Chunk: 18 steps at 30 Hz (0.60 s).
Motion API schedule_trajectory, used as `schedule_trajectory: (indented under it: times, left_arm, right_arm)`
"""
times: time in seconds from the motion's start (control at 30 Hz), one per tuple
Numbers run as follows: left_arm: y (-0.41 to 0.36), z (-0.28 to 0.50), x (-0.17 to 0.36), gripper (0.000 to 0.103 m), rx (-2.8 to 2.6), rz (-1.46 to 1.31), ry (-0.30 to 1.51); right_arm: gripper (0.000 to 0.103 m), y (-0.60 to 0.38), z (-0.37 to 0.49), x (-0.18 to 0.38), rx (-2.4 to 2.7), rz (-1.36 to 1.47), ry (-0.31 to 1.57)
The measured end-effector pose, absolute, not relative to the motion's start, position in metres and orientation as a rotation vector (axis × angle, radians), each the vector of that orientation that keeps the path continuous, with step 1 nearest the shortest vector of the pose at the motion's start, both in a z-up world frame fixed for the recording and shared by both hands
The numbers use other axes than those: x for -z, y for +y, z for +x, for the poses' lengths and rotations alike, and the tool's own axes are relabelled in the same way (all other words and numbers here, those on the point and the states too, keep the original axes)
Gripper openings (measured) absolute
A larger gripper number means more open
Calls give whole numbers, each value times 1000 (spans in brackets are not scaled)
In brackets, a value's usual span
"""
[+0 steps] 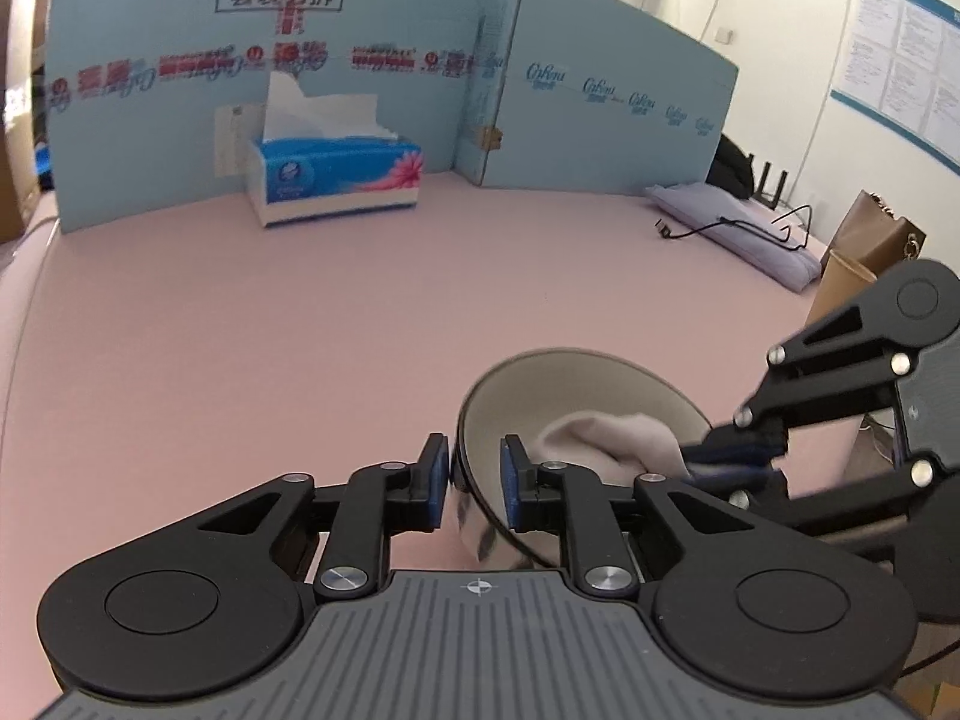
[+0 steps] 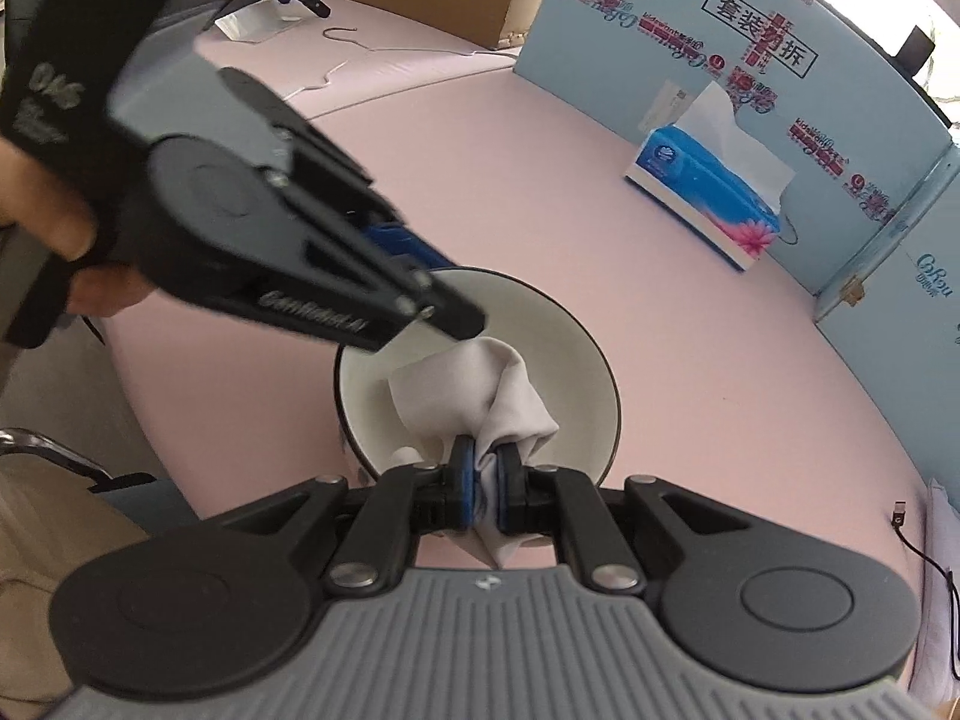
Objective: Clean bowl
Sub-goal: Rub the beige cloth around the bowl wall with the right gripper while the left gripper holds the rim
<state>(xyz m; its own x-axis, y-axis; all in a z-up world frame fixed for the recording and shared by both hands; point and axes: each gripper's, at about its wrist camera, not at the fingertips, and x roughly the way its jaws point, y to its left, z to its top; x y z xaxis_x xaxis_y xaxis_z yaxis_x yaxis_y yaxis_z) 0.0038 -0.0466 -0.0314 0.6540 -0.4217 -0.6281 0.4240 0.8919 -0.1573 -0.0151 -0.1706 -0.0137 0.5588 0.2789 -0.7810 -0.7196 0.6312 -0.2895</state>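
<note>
1. Resting on the pink table (image 2: 660, 330) near its front edge, the bowl (image 2: 570, 360) is being straddled at one side of its rim by the left gripper (image 1: 474, 480). One pad is being kept outside the wall and one inside. A sliver of gap seems to show beside the wall, so the rim is being judged loosely bracketed, not pinched.
2. The cloth (image 2: 504, 396) is being clenched by the right gripper (image 2: 483, 468), with its bunched free end being pressed into the bowl's pale interior.
3. Handling is being judged as follows: the bowl is stiff, glazed and probably ceramic, hence slippery, moderately heavy and chippable. The thin rim is being rated the only practical hold, and a firm pinch there is being advised, since wiping may push the bowl into sliding or tipping.
4. The cloth is being rated soft, light and limp. It is best held by its gathered bunch, as it is now.
5. Edges are being noted: the table's drop lies close on the person's side of the bowl, so strokes are better directed away from it.
6. Open room is being recorded ahead of the bowl. The tissue box (image 2: 708, 204) and the blue cardboard screen (image 2: 660, 30) are being left well apart at the far side.
</note>
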Motion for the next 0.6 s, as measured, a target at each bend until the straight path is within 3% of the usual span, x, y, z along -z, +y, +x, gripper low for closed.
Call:
schedule_trajectory:
  times: [0.1,0.27,0.6]
  left_arm:
    - [-47,5,30,24,481,20,709]
    - [-45,17,26,11,503,51,708]
    - [-61,12,12,13,554,161,649]
  right_arm:
    - [9,-172,-16,13,-645,-651,755]
    - [9,-172,-21,12,-664,-666,748]
    - [9,-171,-11,18,-677,-665,842]
